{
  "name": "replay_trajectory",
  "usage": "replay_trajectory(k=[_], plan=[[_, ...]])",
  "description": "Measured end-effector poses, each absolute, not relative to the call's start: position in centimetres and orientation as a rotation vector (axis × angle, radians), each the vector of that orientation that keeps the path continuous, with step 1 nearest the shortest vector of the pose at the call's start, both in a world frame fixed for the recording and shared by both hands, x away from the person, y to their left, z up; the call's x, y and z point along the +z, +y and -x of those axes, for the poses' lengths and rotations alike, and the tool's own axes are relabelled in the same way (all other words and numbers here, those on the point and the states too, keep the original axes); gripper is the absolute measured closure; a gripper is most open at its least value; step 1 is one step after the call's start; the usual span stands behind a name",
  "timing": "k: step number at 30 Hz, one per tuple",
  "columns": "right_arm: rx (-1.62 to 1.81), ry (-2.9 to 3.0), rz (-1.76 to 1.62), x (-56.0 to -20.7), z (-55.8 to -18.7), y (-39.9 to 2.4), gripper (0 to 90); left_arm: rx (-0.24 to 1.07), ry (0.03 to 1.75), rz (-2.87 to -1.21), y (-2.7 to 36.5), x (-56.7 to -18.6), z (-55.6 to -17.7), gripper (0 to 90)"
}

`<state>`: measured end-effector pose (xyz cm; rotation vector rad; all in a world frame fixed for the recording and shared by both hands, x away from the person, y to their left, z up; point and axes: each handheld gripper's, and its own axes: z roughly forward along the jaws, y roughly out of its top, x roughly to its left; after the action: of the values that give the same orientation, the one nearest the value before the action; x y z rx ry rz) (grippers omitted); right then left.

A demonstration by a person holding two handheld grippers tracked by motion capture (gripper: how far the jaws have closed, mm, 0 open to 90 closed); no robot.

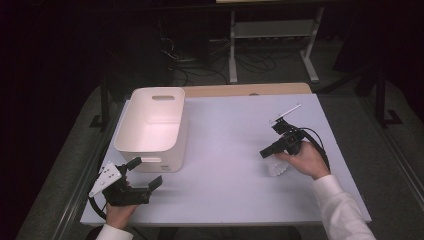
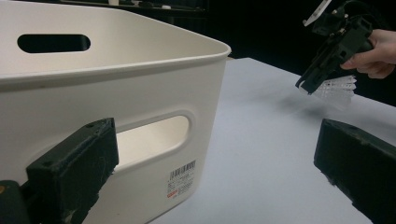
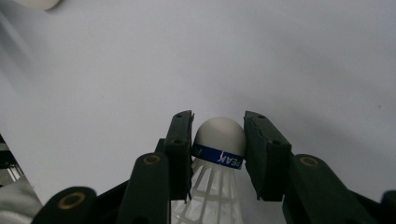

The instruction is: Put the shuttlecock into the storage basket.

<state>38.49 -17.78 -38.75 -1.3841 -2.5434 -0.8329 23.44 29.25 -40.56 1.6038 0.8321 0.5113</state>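
- Right gripper (image 3: 218, 156) clamped on a shuttlecock (image 3: 219, 140) at its cork head, skirt trailing back between the jaws; held just above the table (image 1: 235, 130), at 3 o'clock.
- Left gripper (image 1: 145, 172) rests with jaws wide, empty, beside the white bin (image 1: 152, 125) at 9 o'clock.
- Step, by my reading: carrying after pickup.
- Next likely: travel toward 9 o'clock, clear the bin's rim, release inside.

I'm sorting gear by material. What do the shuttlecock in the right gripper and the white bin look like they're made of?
The shuttlecock looks synthetic: its skirt is a white moulded lattice, likely nylon or plastic, and its rounded matte cap, wrapped by a blue band, could be foam or covered cork. The bin looks like moulded plastic, off-white with a smooth satin finish, rounded corners and cut-out handles.
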Motion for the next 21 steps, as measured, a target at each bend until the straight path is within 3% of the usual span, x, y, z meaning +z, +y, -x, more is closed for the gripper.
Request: replay_trajectory(k=[21], plan=[[-0.916, -2.593, 1.319, -35.7, -39.0, -15.9, 62.2, 0.506, 0.830, -1.604, 29.2, -40.6, -23.4, 0.0]])
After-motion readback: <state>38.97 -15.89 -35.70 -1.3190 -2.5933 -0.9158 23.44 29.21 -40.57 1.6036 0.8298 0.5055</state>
